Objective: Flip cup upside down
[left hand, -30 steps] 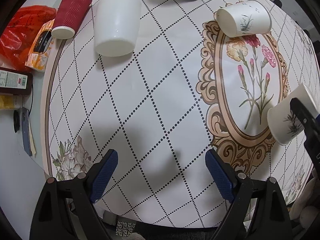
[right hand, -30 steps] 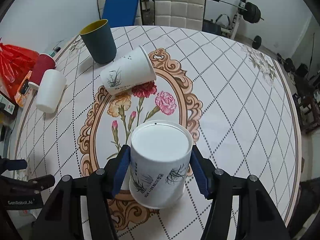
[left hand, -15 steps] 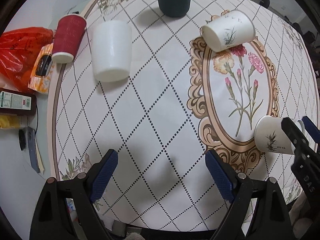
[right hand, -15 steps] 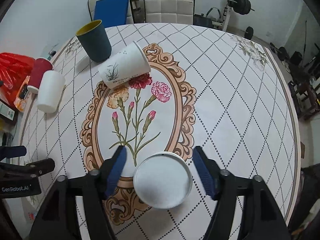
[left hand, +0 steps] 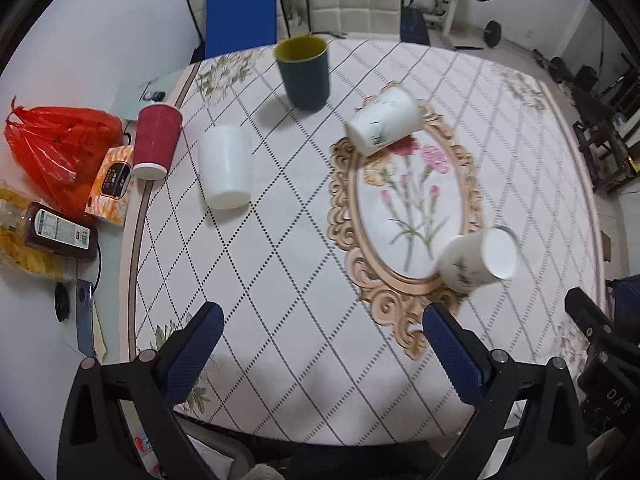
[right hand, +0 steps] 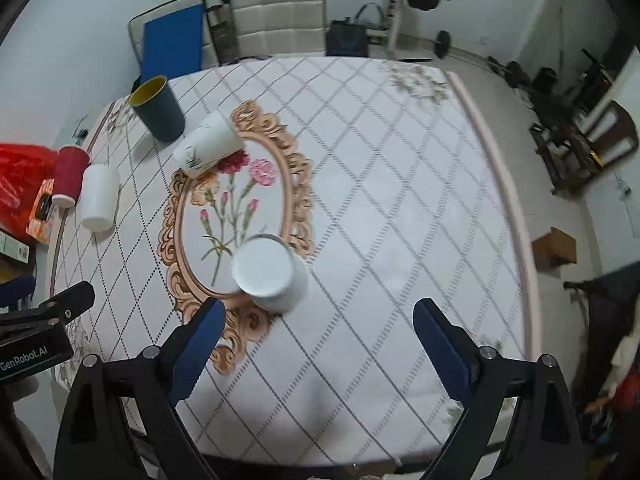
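A white paper cup with a grass print (right hand: 270,274) stands upside down, base up, on the floral tablecloth at the oval frame's near right edge; it also shows in the left wrist view (left hand: 478,258). My right gripper (right hand: 316,344) is open and empty, raised above the table and pulled back from the cup. My left gripper (left hand: 320,350) is open and empty, high over the table's near left part.
A second printed cup (left hand: 382,122) stands upside down beyond the oval. A dark cup with yellow inside (left hand: 304,72) stands upright. A white cup (left hand: 226,172) and a red cup (left hand: 155,142) stand upside down at left. Red bag (left hand: 60,148), bottle (left hand: 60,232) and packets lie left.
My right gripper has opened, let go of the printed cup, left it base up on the table, and risen back. My left gripper has also risen and drawn back.
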Demonstrator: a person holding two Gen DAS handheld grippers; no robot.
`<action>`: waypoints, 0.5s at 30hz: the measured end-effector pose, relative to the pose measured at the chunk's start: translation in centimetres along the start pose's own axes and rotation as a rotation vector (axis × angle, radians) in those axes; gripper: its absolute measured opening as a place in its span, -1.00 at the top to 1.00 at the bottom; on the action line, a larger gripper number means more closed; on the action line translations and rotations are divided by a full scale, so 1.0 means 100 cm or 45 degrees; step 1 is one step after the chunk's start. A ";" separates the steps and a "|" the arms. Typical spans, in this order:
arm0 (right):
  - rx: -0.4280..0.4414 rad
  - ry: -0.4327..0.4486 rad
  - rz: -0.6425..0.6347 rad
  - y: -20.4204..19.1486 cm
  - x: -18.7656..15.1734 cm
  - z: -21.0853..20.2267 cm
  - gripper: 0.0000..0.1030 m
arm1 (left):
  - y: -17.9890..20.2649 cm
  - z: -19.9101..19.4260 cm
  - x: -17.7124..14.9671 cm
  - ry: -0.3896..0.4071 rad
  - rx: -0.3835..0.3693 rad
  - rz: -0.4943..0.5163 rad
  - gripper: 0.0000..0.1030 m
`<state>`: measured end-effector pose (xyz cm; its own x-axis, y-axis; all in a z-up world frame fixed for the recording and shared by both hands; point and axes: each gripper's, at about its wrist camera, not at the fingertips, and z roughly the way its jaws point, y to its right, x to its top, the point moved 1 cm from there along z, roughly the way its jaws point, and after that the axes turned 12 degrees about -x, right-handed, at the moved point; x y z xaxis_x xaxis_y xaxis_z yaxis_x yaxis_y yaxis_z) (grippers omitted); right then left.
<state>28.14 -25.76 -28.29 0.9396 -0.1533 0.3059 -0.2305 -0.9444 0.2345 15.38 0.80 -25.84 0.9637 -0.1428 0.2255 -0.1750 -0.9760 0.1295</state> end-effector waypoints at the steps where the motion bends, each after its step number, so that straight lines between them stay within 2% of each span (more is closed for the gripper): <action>1: -0.018 0.013 0.010 0.007 -0.003 -0.008 -0.88 | 0.005 -0.007 -0.004 0.017 -0.005 0.002 -0.98; 5: -0.075 0.058 0.019 0.030 -0.015 -0.043 -0.89 | 0.022 -0.039 -0.018 0.079 -0.031 0.020 -0.98; 11: -0.054 0.134 0.036 0.062 -0.038 -0.106 -0.89 | 0.042 -0.104 -0.041 0.209 -0.019 0.040 -0.98; 15: -0.039 0.224 0.050 0.081 -0.052 -0.161 -0.89 | 0.048 -0.153 -0.059 0.291 -0.027 0.032 -0.98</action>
<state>17.27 -27.92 -13.13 0.8716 -0.1339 0.4715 -0.2760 -0.9291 0.2463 5.81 -0.53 -11.77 0.8888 -0.1236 0.4414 -0.2048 -0.9686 0.1412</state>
